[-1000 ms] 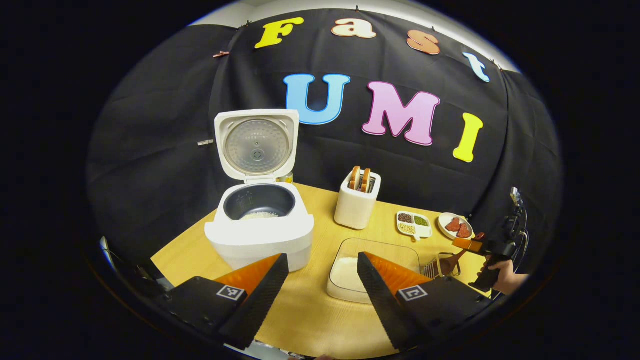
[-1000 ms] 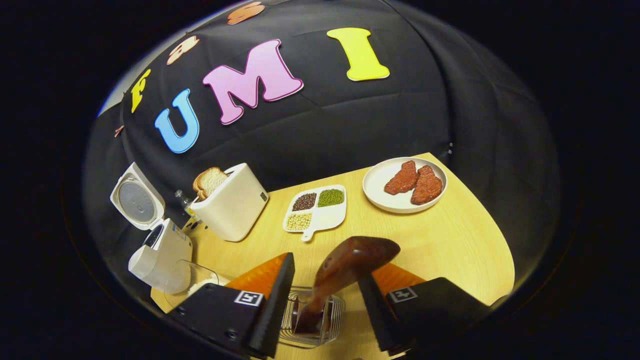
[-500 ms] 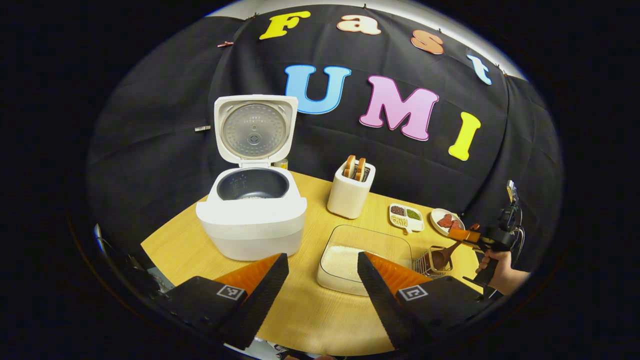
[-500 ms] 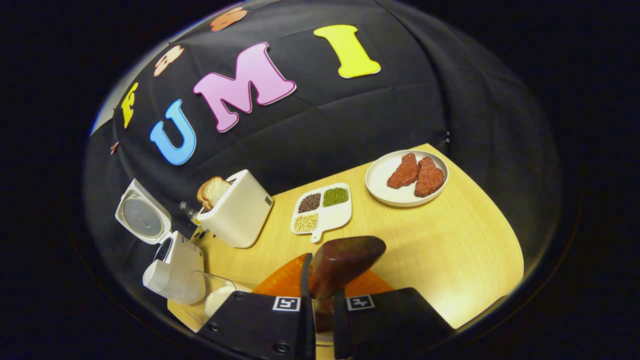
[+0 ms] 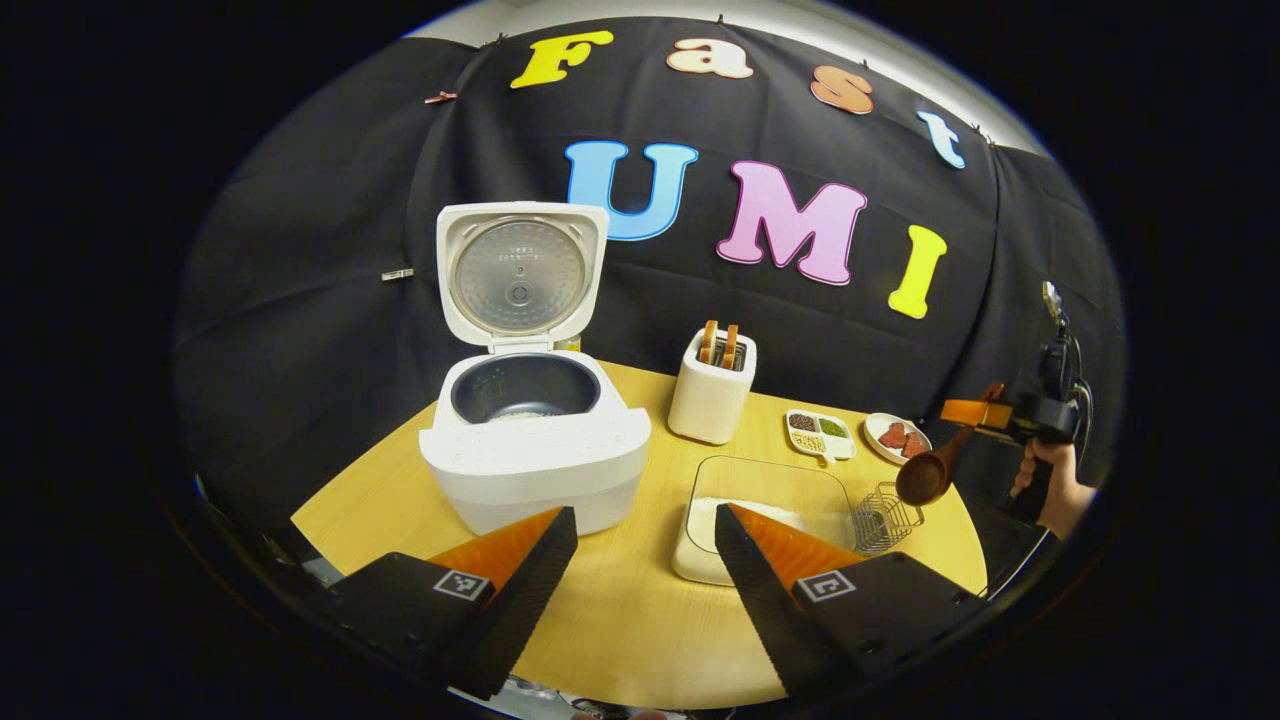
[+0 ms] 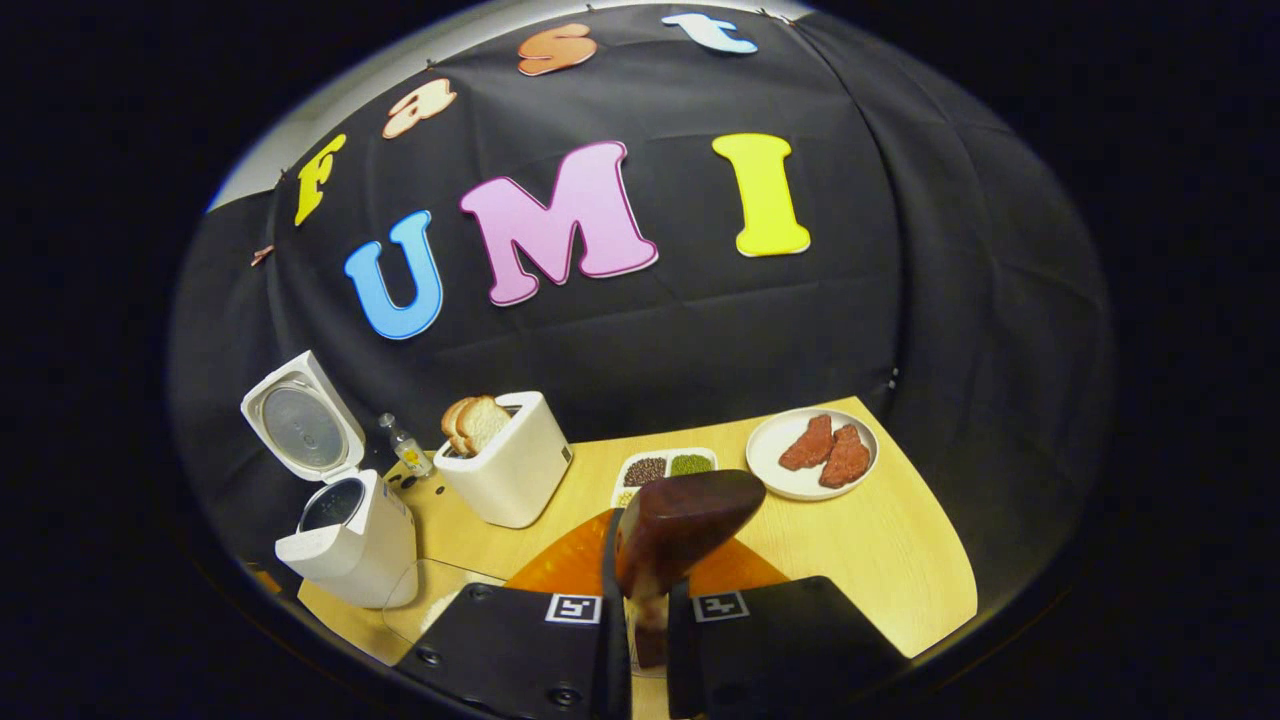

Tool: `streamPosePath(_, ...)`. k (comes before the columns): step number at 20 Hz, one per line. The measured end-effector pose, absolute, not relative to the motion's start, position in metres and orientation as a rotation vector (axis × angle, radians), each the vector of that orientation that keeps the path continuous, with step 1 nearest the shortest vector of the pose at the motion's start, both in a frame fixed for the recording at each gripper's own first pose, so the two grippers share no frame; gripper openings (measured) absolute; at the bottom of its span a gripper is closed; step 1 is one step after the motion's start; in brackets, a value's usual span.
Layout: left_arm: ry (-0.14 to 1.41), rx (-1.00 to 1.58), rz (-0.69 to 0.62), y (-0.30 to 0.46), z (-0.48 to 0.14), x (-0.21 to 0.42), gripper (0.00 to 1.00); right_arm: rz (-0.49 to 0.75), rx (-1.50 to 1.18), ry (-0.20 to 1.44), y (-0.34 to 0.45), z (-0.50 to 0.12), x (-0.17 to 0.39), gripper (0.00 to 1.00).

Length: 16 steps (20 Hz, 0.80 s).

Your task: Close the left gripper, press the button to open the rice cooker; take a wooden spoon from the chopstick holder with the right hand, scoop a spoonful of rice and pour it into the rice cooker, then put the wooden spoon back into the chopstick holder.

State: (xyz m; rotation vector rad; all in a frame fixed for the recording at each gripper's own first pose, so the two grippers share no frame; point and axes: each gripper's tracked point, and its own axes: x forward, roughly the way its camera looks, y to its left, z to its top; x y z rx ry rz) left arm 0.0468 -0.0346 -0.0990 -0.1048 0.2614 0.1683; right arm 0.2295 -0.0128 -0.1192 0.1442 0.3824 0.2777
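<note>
The white rice cooker (image 5: pixel 535 455) stands open, lid (image 5: pixel 520 272) up, with a little rice in its dark pot. My left gripper (image 5: pixel 645 565) hovers open and empty over the table's near edge, in front of the cooker and the clear rice container (image 5: pixel 765 500). At the far right my right gripper (image 5: pixel 975 412) holds the wooden spoon (image 5: pixel 922 478) in the air, bowl hanging just above the wire chopstick holder (image 5: pixel 885 515). In the right gripper view my right gripper (image 6: pixel 648 600) is shut on the spoon (image 6: pixel 685 520) handle, and the cooker (image 6: pixel 345 535) sits far left.
A white toaster (image 5: pixel 712 400) with bread stands behind the rice container. A divided dish of beans (image 5: pixel 820 433) and a plate with meat pieces (image 5: pixel 897 437) lie at the back right. A small bottle (image 6: pixel 405 447) stands between cooker and toaster. A hand (image 5: pixel 1055 490) grips the right gripper.
My right gripper went from open around the spoon handle to shut on it, then lifted the spoon up out of the wire holder. My left gripper stayed open and drew back slightly.
</note>
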Motion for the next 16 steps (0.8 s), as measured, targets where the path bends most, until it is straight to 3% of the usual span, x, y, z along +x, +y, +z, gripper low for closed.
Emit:
streamPosePath(2,0.254,-0.107,0.147,-0.022,-0.1,0.042,0.96,0.295,0.133,0.369,0.007,-0.106,0.219,0.14)
streamPosePath(3,0.256,-0.111,0.136,-0.015,-0.103,0.039,0.96,0.303,0.131,0.365,0.018,-0.102,0.215,0.18)
streamPosePath(5,0.266,-0.121,0.116,-0.001,-0.109,0.035,0.96,0.312,0.132,0.351,0.038,-0.092,0.207,0.14)
streamPosePath(6,0.272,-0.126,0.112,0.007,-0.112,0.034,0.96,0.315,0.137,0.344,0.048,-0.088,0.204,0.18)
streamPosePath(9,0.277,-0.149,0.097,0.026,-0.119,0.03,0.96,0.328,0.154,0.331,0.08,-0.085,0.199,0.18)
streamPosePath(16,0.313,-0.149,0.069,0.053,-0.139,0.029,0.96,0.333,0.074,0.347,0.139,-0.135,0.19,0.18)
